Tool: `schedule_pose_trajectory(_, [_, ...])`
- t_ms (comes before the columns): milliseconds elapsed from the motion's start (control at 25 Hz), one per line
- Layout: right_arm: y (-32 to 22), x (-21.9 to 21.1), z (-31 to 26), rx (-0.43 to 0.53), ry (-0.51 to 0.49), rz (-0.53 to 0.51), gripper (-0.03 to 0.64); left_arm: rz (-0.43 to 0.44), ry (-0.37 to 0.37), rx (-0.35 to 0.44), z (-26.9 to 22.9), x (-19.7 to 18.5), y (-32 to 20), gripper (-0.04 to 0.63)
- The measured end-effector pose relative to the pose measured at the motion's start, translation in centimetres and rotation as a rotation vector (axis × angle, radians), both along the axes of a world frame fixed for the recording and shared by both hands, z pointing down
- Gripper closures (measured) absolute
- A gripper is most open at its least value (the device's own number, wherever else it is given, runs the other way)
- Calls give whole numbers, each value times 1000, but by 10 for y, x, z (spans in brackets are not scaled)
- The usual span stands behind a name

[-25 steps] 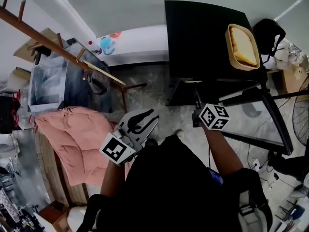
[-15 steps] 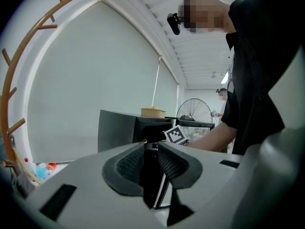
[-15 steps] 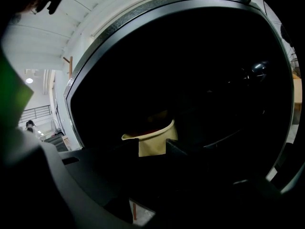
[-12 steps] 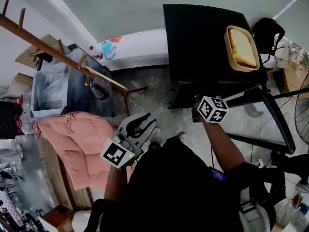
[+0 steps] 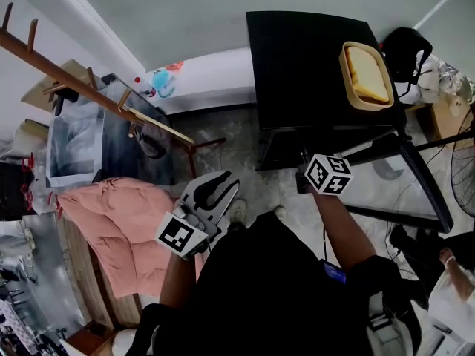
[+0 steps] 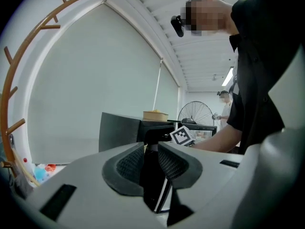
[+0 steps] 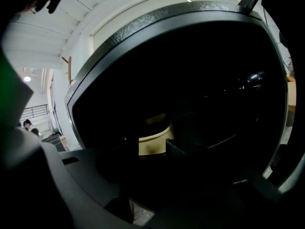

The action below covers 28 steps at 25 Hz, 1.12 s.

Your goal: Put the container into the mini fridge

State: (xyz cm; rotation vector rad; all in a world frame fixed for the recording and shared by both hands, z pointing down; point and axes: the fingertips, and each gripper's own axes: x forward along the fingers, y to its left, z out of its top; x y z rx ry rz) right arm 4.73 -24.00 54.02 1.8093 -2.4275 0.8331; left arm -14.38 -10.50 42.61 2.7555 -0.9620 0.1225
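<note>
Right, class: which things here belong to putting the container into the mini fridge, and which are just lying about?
Job in hand: mini fridge; open door; container on the fridge; container inside the fridge.
Lying about: pink quilted fabric; wooden rack; fan.

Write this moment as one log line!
left gripper: jaws slightly apart, empty | right gripper: reaching into mini fridge, tan container between jaws, grip unclear | door: open

Left tool (image 5: 220,186) at waist, jaws slightly apart, empty. Right arm (image 5: 338,230) extended; right tool (image 7: 151,162) jaws apart, grip unclear.
</note>
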Motion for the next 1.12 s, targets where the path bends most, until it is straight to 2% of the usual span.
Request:
schedule_pose_trajectory(200, [22, 7, -21, 30, -26, 14, 426, -33, 43, 21, -9, -1, -9, 494])
schedule_pose_trajectory(480, [57, 16, -62, 108, -53, 19, 451, -83, 95, 95, -33, -1, -26, 494])
schedule_pose_trajectory(600, [68, 24, -84, 141, -103, 46, 457, -81, 116, 122, -44, 2, -32, 494])
schedule_pose_trajectory(880, [91, 45, -126, 227, -145, 83, 476, -31, 124, 169, -64, 24, -33, 494])
schedule_pose_trajectory(1120, [108, 60, -154, 309, -108, 100, 483, 20, 123, 188, -74, 47, -32, 494])
